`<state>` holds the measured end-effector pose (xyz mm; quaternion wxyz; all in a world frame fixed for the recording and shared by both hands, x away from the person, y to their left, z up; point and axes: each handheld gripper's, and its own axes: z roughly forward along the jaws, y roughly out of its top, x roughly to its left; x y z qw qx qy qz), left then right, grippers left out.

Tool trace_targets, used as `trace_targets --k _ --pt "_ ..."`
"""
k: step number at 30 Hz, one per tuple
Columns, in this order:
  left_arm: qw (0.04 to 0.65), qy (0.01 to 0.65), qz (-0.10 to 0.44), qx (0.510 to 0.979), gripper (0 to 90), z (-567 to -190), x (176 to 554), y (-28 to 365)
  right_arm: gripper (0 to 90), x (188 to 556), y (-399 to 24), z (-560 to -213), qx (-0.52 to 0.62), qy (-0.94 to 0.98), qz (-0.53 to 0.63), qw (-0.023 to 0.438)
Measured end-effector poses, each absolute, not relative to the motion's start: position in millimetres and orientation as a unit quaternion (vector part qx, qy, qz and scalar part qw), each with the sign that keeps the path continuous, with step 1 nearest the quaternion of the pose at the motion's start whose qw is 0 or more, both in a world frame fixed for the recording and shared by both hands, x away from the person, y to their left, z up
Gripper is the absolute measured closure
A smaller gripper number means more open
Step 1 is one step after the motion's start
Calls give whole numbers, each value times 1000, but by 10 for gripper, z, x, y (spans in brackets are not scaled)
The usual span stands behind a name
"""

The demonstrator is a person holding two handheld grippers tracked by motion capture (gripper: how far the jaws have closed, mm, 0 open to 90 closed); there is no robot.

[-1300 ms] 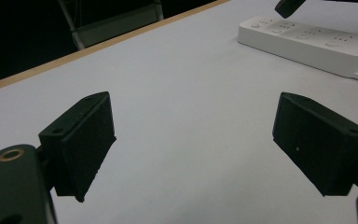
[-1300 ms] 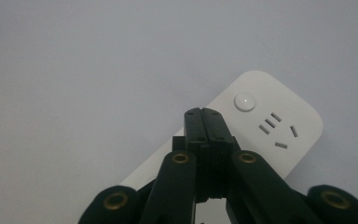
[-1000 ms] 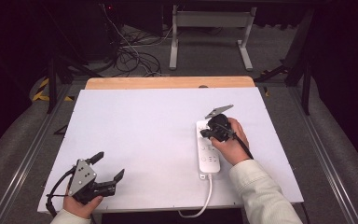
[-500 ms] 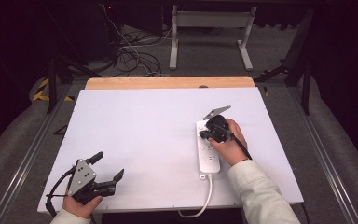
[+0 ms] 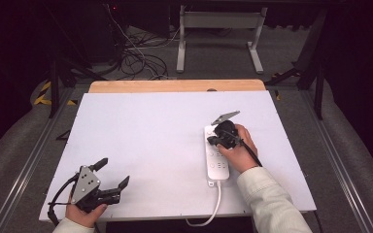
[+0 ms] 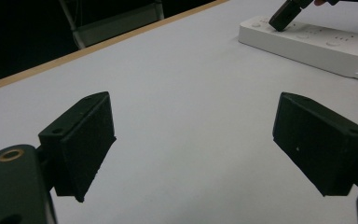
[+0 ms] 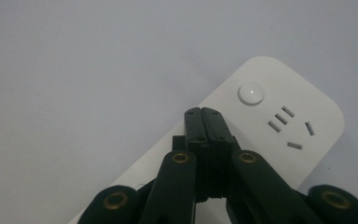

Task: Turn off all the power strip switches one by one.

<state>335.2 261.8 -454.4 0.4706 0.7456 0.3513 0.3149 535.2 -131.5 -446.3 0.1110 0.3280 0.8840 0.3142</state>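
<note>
A white power strip (image 5: 216, 158) lies on the bench (image 5: 150, 145). The right tongs (image 7: 203, 112), pressed closed, rest on it. The left tongs (image 5: 112, 173) gape empty, well apart from it.

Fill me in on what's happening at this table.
A person works at a white table with a hand-held tool in each hand. The right tool, jaws closed together, sits over a white power strip, near its round button. The left tool waits open near the table's front left corner, holding nothing.
</note>
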Motion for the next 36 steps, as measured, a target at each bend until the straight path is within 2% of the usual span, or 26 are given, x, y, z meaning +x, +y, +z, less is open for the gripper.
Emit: trace_targets --k 36 --pt "472 350 314 746 133 -4541 3339 2609 900 5354 -1261 -4442 332 889 294 116"
